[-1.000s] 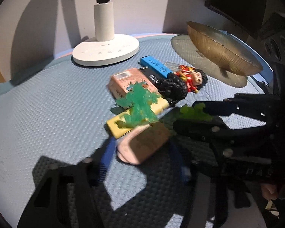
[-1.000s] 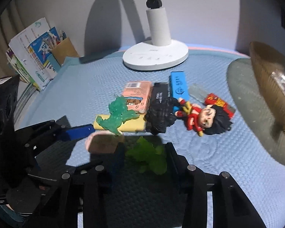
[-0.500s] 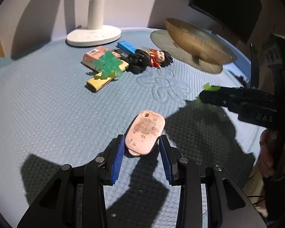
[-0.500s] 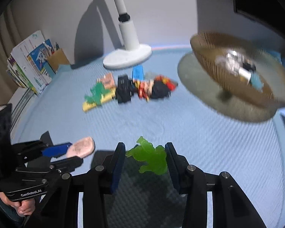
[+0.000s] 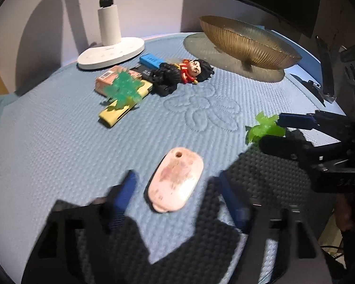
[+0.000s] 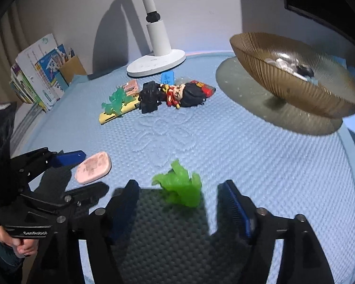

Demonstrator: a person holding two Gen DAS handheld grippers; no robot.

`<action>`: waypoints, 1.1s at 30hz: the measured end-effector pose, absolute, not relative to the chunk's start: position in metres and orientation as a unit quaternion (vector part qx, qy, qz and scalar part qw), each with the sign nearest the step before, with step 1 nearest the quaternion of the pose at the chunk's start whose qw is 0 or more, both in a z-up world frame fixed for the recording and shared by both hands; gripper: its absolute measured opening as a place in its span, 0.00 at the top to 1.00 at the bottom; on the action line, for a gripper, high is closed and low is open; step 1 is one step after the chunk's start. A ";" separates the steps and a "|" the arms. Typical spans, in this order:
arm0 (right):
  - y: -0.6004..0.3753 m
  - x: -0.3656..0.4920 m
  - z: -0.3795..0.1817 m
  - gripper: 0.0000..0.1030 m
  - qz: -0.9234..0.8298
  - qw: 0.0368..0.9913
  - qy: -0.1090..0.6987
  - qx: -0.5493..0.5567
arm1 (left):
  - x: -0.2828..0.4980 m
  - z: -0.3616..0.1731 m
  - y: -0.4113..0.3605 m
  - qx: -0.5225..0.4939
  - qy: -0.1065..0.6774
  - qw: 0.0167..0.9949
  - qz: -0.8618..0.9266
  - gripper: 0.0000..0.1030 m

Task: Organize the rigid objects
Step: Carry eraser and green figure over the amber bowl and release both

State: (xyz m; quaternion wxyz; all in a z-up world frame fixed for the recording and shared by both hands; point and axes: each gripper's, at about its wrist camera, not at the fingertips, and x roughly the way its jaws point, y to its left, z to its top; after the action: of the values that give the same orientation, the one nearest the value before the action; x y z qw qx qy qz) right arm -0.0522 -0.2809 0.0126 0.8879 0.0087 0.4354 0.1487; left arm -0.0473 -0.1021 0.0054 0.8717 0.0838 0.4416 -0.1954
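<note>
A pink oval piece [image 5: 176, 179] with a small hole at one end lies flat on the blue textured mat [image 5: 59, 146] between the blue pads of the left gripper [image 5: 177, 196]. Its jaws are opening, with clear gaps on both sides of the piece. Just beside it, a bright green translucent figure [image 6: 181, 188] sits on the mat between the pads of the right gripper [image 6: 179, 203]; those jaws are opening too and touch nothing.

Farther back lies a cluster: a teal figure [image 5: 124, 90] on a yellow bar [image 5: 120, 108], a pink box [image 5: 106, 80], a black block [image 6: 149, 97], a blue stick [image 5: 150, 61] and a black-haired doll in red [image 5: 194, 69]. A white lamp base [image 5: 111, 52] stands behind them. Well to the right stands a ribbed amber bowl [image 6: 284, 80] with small items inside.
</note>
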 end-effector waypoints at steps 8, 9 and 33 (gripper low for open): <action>-0.272 -0.061 0.027 0.70 0.145 0.897 0.416 -0.031 | -0.048 0.027 -0.106 0.062 0.415 0.883 -0.211 0.65; -0.277 -0.061 0.037 0.70 0.141 0.903 0.406 -0.027 | -0.047 0.036 -0.107 0.054 0.406 0.886 -0.219 0.65; -0.448 0.039 0.102 0.70 -0.015 0.907 0.406 0.113 | 0.075 0.092 -0.278 0.045 0.381 0.865 -0.323 0.65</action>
State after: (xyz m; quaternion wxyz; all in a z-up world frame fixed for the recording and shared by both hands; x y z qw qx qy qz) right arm 0.0395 -0.4480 0.1020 0.9065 0.1132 0.4065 -0.0152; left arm 0.0754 -0.2780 0.0920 0.8653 0.0449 0.3806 -0.3231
